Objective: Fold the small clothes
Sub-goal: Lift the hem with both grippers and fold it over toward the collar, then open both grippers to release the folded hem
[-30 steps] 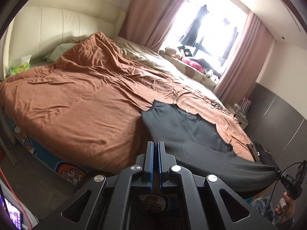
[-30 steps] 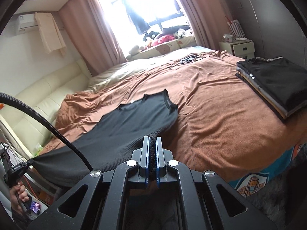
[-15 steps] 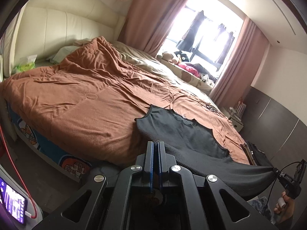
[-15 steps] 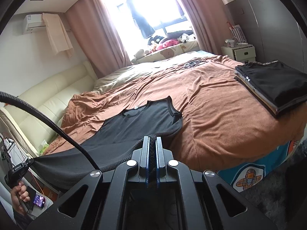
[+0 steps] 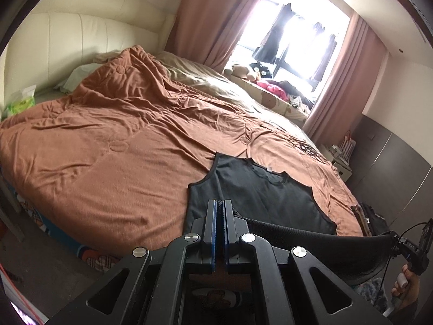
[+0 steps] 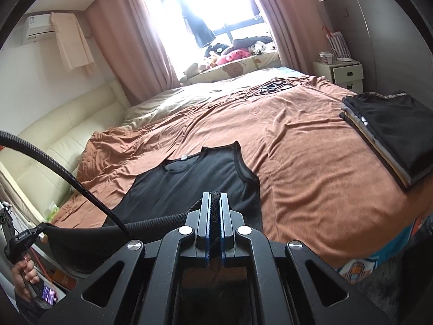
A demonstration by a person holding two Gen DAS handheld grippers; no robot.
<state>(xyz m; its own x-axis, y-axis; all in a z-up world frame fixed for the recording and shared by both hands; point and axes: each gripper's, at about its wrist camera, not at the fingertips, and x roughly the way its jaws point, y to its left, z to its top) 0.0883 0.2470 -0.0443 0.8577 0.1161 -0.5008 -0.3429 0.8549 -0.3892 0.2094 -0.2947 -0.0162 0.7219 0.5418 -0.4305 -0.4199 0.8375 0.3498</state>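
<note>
Left gripper: jaws closed together on the hem of the vest, a thin fold of black mesh showing between the blue pads. Right gripper: jaws likewise closed on the hem at the other corner, black fabric bunched between the pads.

The vest is black and sleeveless, with a small white label at the neckline. Its upper part, neck and armholes, lies flat on the blanket near the foot edge of the bed. Its lower part is lifted off the bed, and the hem runs taut between the two grippers, forming a dark band across the lower portion of both views.

The blanket is brown, wrinkled, and covers most of the bed. A folded stack of dark and light clothes sits on the blanket at the right side, well apart from the vest.

In the left wrist view the right gripper appears at the far right edge, held by a hand. In the right wrist view the left gripper appears at the far left edge, held by the other hand; a black braided cable arcs across in front of the vest.

Beyond the bed: window with pink curtains, soft toys on the sill, a cream headboard.
</note>
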